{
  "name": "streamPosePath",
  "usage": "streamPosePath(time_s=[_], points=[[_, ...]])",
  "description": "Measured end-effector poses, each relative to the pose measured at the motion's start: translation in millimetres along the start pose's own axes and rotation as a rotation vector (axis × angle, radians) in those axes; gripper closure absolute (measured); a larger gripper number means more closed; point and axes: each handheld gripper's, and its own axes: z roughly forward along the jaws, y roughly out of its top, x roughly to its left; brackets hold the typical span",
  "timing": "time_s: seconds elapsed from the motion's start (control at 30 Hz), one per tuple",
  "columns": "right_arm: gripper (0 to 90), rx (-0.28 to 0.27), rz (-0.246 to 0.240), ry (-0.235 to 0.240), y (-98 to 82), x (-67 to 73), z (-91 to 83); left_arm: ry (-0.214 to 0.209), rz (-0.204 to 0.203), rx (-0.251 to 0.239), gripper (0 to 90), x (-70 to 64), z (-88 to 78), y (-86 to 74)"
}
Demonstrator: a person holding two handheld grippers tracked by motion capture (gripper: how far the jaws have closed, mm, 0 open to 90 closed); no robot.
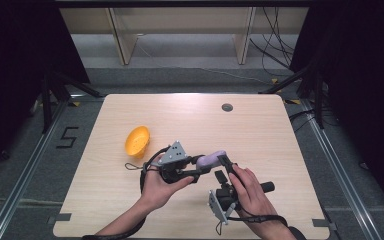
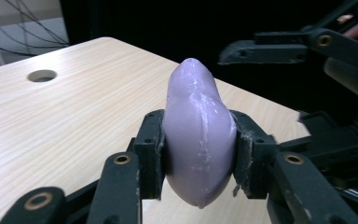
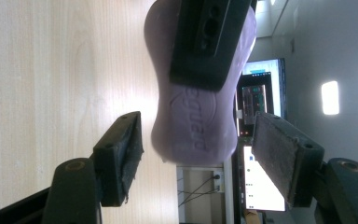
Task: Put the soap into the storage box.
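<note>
At the left of the table [image 1: 260, 125], an orange strainer [image 1: 137, 141] is seen lying by itself, well apart from the hands. Just right of it, near the table's middle, the left gripper [image 1: 200, 167] is held above the wood, its jaws pinched on a purple soap [image 2: 198, 140]; both pads are pressed flat against the bar's sides. The soap is kept clear of the tabletop. Further right and nearer, the right gripper [image 1: 224, 169] is pointed up at the bar's free end. Its jaws are spread to either side of the soap [image 3: 193, 116], with gaps seen at both pads.
</note>
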Motion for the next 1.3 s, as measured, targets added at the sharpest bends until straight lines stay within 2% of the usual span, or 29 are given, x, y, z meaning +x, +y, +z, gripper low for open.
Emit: streamPosePath(time_s=[0.03, 0.07, 0.2, 0.27, 0.33, 0.37, 0.4, 0.43, 0.47, 0.5, 0.53, 0.57, 0.63, 0.67, 0.7, 0.73, 0.77, 0.8, 0.83, 0.87, 0.9, 1.0, 1.17, 1.3], points=[[34.4, 0.004, -0.037, 0.013, -1.1, -2.1, -0.6, 0.000, 0.000, 0.000, 58.8, 0.0, 0.0, 0.0], [34.7, 0.002, -0.036, 0.015, -1.7, -2.5, -0.7, 0.010, 0.002, 0.001, 58.8, 1.3, -0.8, 0.3], [38.5, 0.001, 0.015, 0.031, -4.7, -2.3, -2.2, 0.067, 0.006, 0.000, 58.8, 6.3, -5.4, 1.0], [40.2, -0.009, 0.010, 0.041, -5.9, -3.4, -2.0, 0.079, 0.011, 0.000, 58.8, 7.8, -6.5, 0.9], [41.1, -0.009, 0.036, 0.043, -7.1, -3.6, -2.4, 0.099, 0.002, -0.005, 58.8, 10.0, -8.2, 0.1], [41.7, -0.023, 0.028, 0.054, -8.4, -5.1, -1.7, 0.106, 0.013, -0.002, 58.8, 11.6, -9.0, 0.0], [42.0, -0.015, 0.058, 0.053, -8.4, -4.4, -2.5, 0.121, 0.004, -0.002, 58.8, 12.4, -10.1, -0.4], [42.6, -0.025, 0.050, 0.056, -9.9, -5.8, -2.0, 0.127, 0.011, -0.002, 58.8, 13.6, -10.8, -0.4], [43.6, -0.030, 0.075, 0.061, -11.1, -6.4, -1.8, 0.133, -0.002, -0.009, 58.8, 14.4, -11.2, -1.1], [43.6, -0.030, 0.075, 0.061, -11.1, -6.4, -1.8, 0.154, 0.001, -0.002, 58.8, 14.8, -12.6, -0.9], [44.6, -0.029, 0.156, 0.081, -13.3, -4.3, -2.3, 0.166, 0.007, -0.003, 58.8, 15.5, -13.5, -0.9], [44.9, -0.030, 0.167, 0.084, -14.0, -4.5, -2.5, 0.186, 0.011, -0.004, 58.8, 16.4, -14.6, -1.1], [45.0, -0.029, 0.178, 0.092, -15.1, -5.4, -2.6, 0.194, 0.012, -0.003, 58.8, 17.2, -15.3, -1.3], [45.6, -0.020, 0.220, 0.104, -17.1, -5.5, -3.2, 0.211, 0.006, -0.004, 58.8, 18.5, -16.5, -1.9], [45.6, -0.020, 0.220, 0.104, -17.1, -5.5, -3.2, 0.211, 0.006, -0.004, 58.8, 18.5, -16.5, -1.9], [45.7, -0.049, 0.210, 0.100, -18.2, -6.5, -1.1, 0.226, 0.011, 0.000, 58.8, 19.4, -17.2, -2.4], [45.8, -0.015, 0.271, 0.119, -18.5, -5.3, -3.3, 0.243, 0.009, -0.001, 58.8, 20.1, -17.8, -2.8], [46.3, -0.007, 0.329, 0.135, -19.6, -6.3, -3.9, 0.251, 0.005, -0.008, 58.8, 21.1, -18.3, -3.6], [46.3, 0.002, 0.349, 0.140, -20.2, -6.3, -4.4, 0.265, -0.012, -0.025, 58.8, 22.2, -19.7, -5.6], [46.3, -0.014, 0.327, 0.127, -21.5, -8.2, -3.3, 0.271, -0.018, -0.034, 58.8, 22.9, -20.4, -7.1], [46.3, 0.010, 0.367, 0.155, -22.0, -7.5, -4.6, 0.271, -0.018, -0.034, 58.8, 22.9, -20.4, -7.1], [46.3, 0.009, 0.377, 0.151, -24.5, -6.6, -3.3, 0.288, -0.026, -0.045, 58.8, 23.8, -20.7, -13.0], [46.3, 0.007, 0.384, 0.150, -26.6, -7.5, -1.8, 0.319, -0.015, -0.044, 58.8, 23.0, -22.3, -19.3], [46.5, 0.023, 0.432, 0.162, -29.5, -7.5, 0.4, 0.360, 0.008, -0.050, 58.8, 20.9, -24.9, -22.2]])
